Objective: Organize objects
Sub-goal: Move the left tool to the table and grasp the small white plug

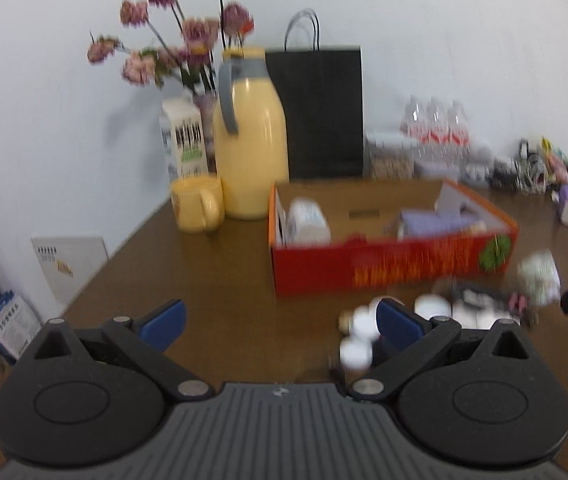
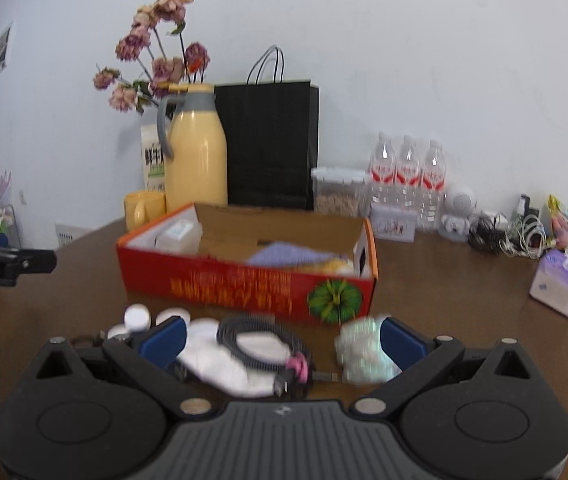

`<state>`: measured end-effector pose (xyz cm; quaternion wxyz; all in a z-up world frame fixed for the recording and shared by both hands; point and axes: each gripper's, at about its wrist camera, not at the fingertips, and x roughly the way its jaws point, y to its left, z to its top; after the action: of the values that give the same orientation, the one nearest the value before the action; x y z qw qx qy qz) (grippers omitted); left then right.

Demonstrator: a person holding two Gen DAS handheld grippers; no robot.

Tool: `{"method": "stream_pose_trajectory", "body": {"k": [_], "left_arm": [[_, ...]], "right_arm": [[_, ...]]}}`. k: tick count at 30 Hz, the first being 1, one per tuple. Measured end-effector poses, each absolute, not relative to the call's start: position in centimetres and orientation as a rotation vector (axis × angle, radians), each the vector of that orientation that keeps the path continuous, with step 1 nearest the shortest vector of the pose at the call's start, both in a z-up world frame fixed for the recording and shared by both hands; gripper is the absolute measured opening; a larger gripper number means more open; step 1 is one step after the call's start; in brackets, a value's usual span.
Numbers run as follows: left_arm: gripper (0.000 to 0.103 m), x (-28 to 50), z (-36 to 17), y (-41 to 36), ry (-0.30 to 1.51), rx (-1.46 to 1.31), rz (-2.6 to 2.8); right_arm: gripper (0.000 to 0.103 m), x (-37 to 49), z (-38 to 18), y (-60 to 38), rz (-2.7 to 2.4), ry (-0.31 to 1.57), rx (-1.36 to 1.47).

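A red open cardboard box [image 1: 392, 268] [image 2: 243, 284] sits mid-table with a white jar [image 1: 308, 220] and purple cloth [image 2: 288, 254] inside. In front of it lie several white-capped bottles [image 1: 360, 324] [image 2: 137, 316], a coiled black cable [image 2: 259, 344] on a white cloth [image 2: 219, 364], and a pale crumpled wad [image 2: 364, 352] [image 1: 538, 276]. My left gripper [image 1: 279, 324] is open and empty over bare table left of the bottles. My right gripper [image 2: 281, 344] is open, its fingers either side of the cable and cloth, the wad beside the right finger.
At the back stand a yellow thermos jug [image 1: 249, 148], yellow mug [image 1: 197, 208], milk carton [image 1: 183, 140], flowers, black paper bag [image 2: 271, 144], food container [image 2: 338, 192], three water bottles [image 2: 406, 176], cables and a tissue pack [image 2: 560, 284]. The table's left edge [image 1: 95, 268] drops off.
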<state>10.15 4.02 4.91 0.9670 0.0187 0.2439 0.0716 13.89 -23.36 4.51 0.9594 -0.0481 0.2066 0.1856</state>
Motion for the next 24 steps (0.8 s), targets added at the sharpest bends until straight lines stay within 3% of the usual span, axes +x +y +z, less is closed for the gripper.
{"method": "stream_pose_trajectory", "body": {"k": [11, 14, 16, 17, 18, 24], "left_arm": [[0.100, 8.9, -0.3, 2.9, 0.653, -0.004, 0.068], [0.080, 9.2, -1.0, 2.0, 0.668, 0.000, 0.043], [0.053, 9.6, -1.6, 1.5, 0.679, 0.003, 0.016], [0.046, 9.7, -1.8, 1.3, 0.685, 0.000, 0.003], [0.027, 9.6, -1.9, 1.1, 0.665, 0.005, 0.000], [0.027, 9.2, -2.2, 0.8, 0.628, -0.001, -0.003]], "right_arm": [[0.103, 11.7, 1.4, -24.1, 0.369, 0.507, -0.109], [0.103, 11.5, 0.8, -24.3, 0.370, 0.523, -0.105], [0.103, 11.5, 0.4, -24.3, 0.372, 0.531, -0.101], [0.103, 11.5, 0.3, -24.3, 0.371, 0.534, -0.100], [0.103, 11.5, 0.2, -24.3, 0.371, 0.537, -0.099], [0.103, 12.0, -0.5, -23.7, 0.386, 0.558, -0.104]]}}
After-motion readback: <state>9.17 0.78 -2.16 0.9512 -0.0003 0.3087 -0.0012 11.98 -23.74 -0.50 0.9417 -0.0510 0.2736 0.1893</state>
